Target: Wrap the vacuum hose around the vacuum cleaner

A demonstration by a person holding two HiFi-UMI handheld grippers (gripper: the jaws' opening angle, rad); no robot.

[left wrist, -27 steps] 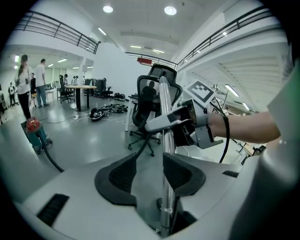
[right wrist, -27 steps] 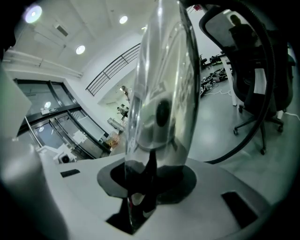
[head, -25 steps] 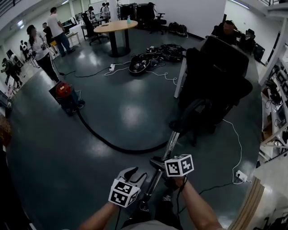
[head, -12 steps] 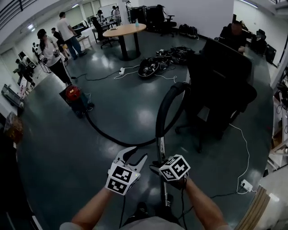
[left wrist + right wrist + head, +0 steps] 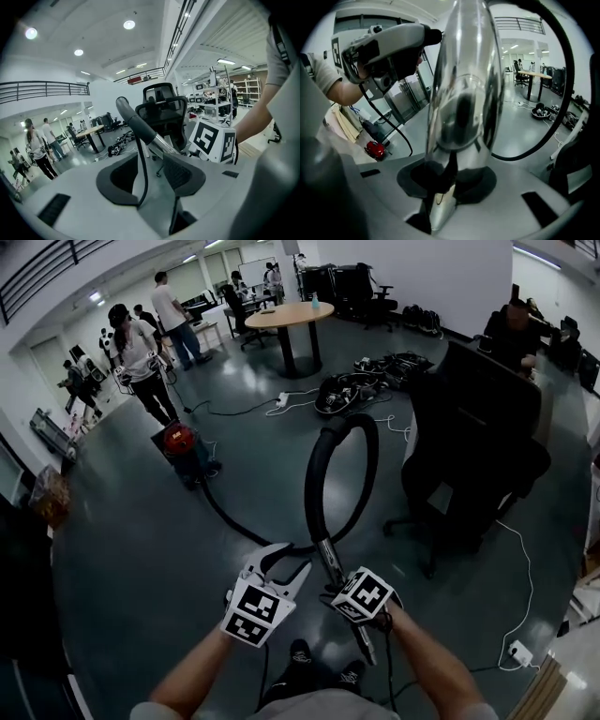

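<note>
In the head view the red vacuum cleaner (image 5: 178,442) stands on the floor at the left. Its black hose (image 5: 323,442) runs along the floor, then rises in a tall arch to the chrome wand (image 5: 330,559). My right gripper (image 5: 334,592) is shut on that wand, which fills the right gripper view as the chrome wand (image 5: 461,93) between the pads of the right gripper (image 5: 450,180). My left gripper (image 5: 281,564) is open just left of the wand, holding nothing. In the left gripper view, the left gripper (image 5: 152,173) has only a thin cable across its gap, and the hose end (image 5: 138,124) lies beyond.
A black office chair (image 5: 478,456) stands close on the right. A round table (image 5: 291,315) and piles of cables (image 5: 361,385) lie farther back. Several people (image 5: 141,352) stand near the vacuum. A white cord and power strip (image 5: 518,651) lie at the right.
The wand has swung from leaning right to nearly upright, raising the hose into a tall arch. My left gripper has risen beside it, still open. The right gripper has rolled with the wand.
</note>
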